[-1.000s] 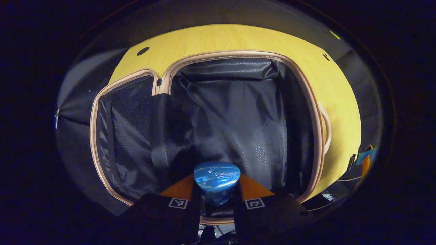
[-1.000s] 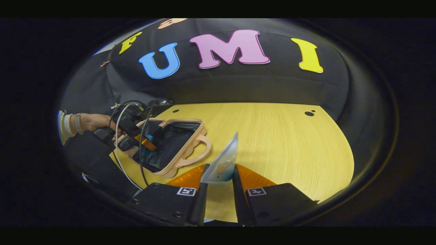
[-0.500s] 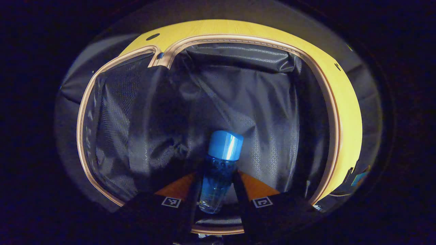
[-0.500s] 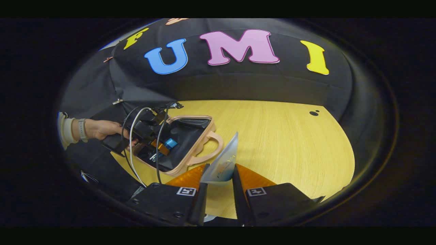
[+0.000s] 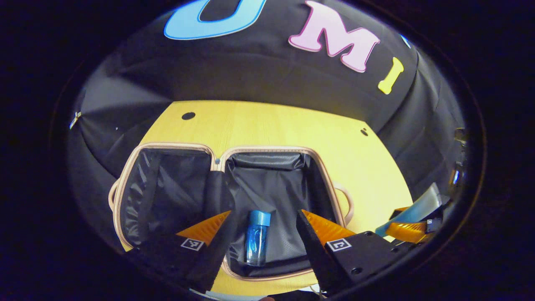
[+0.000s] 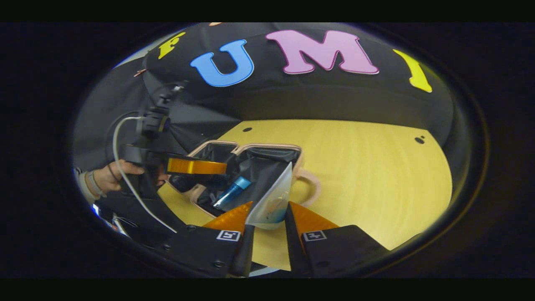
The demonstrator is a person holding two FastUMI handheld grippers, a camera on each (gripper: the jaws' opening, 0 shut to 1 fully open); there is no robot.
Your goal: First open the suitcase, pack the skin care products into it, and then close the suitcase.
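Blue bottle (image 5: pixel 256 243) lies in the open suitcase (image 5: pixel 167 147) — left claw (image 5: pixel 262 234) spread.

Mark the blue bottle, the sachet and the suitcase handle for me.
blue bottle (image 5: pixel 256 244): left gripper view, on its clear body.
sachet (image 6: pixel 271 200): right gripper view, on its flat face between the claw fingers.
suitcase handle (image 6: pixel 314 190): right gripper view, on the loop's outer curve.

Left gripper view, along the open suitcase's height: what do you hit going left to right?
Black-lined left half of the pink-trimmed suitcase → blue-capped clear blue bottle lying in the right half → pink suitcase handle → right claw holding a pale sachet.
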